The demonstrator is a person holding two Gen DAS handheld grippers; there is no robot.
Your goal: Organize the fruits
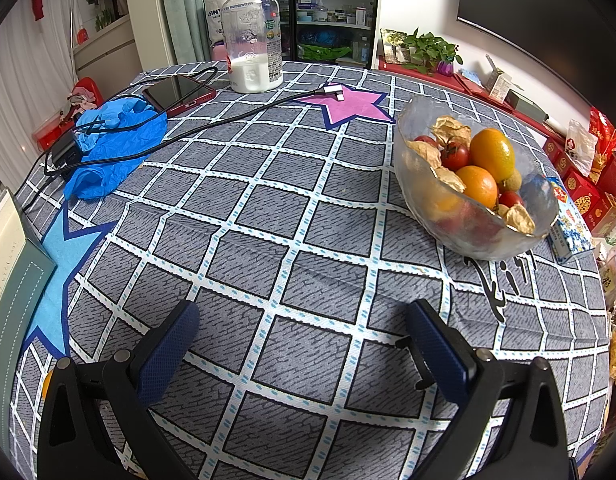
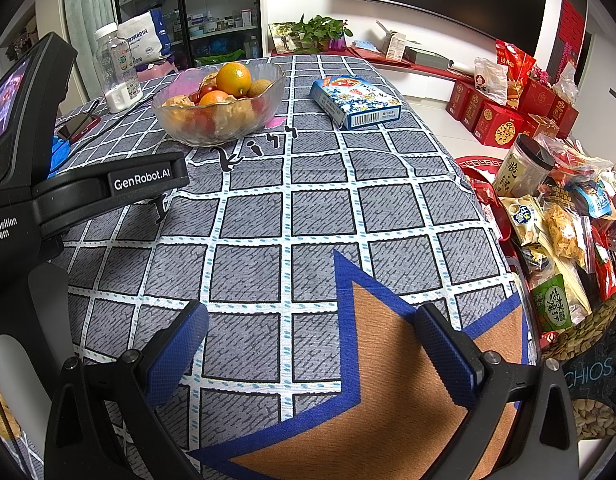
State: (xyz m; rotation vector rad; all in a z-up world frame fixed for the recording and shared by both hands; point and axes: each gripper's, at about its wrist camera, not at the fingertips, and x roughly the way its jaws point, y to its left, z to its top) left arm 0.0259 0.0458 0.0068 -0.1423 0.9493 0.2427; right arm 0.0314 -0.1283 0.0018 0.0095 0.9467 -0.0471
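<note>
Well ahead of both empty, wide-open grippers [image 1: 304,316] [image 2: 312,320] sits the fruit bowl [image 1: 428,184].

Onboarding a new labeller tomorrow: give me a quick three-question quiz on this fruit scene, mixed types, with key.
1. True or false: the glass bowl already holds fruit.
2. Which lies beside the bowl? A) blue patterned box B) blue glove C) phone
3. Fill in: both the left gripper and the right gripper are ____ and hold nothing.

Key: 1 true; 2 A; 3 open
</note>
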